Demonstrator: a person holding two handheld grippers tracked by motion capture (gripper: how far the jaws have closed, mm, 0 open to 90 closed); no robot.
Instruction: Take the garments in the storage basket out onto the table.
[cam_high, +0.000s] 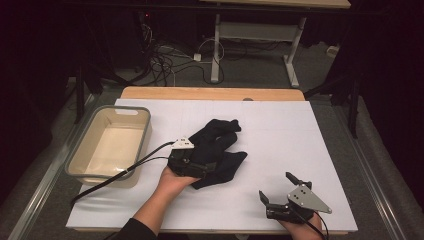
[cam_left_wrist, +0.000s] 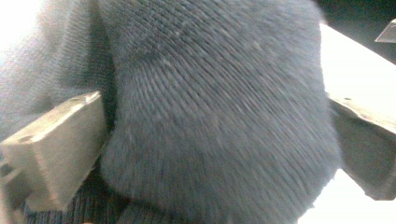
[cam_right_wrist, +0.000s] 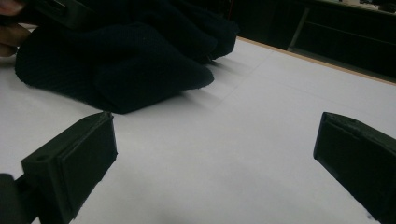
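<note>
A black knitted garment (cam_high: 222, 142) lies bunched in the middle of the white table top (cam_high: 285, 125). My left gripper (cam_high: 200, 160) rests on its near left part. In the left gripper view the knit (cam_left_wrist: 219, 107) bulges between the two jaws, which stand wide apart; I see no squeeze on it. My right gripper (cam_high: 274, 184) sits low at the front right of the table, open, with bare white surface between its fingers (cam_right_wrist: 74, 163). Its view shows the garment (cam_right_wrist: 121, 70) farther off to the left.
A grey-rimmed beige bin (cam_high: 146, 135) stands at the left of the table, with nothing visible in it. Past the far wooden edge (cam_high: 210, 93) are loose cables (cam_high: 165, 60) on the floor and another table's legs (cam_high: 216, 50).
</note>
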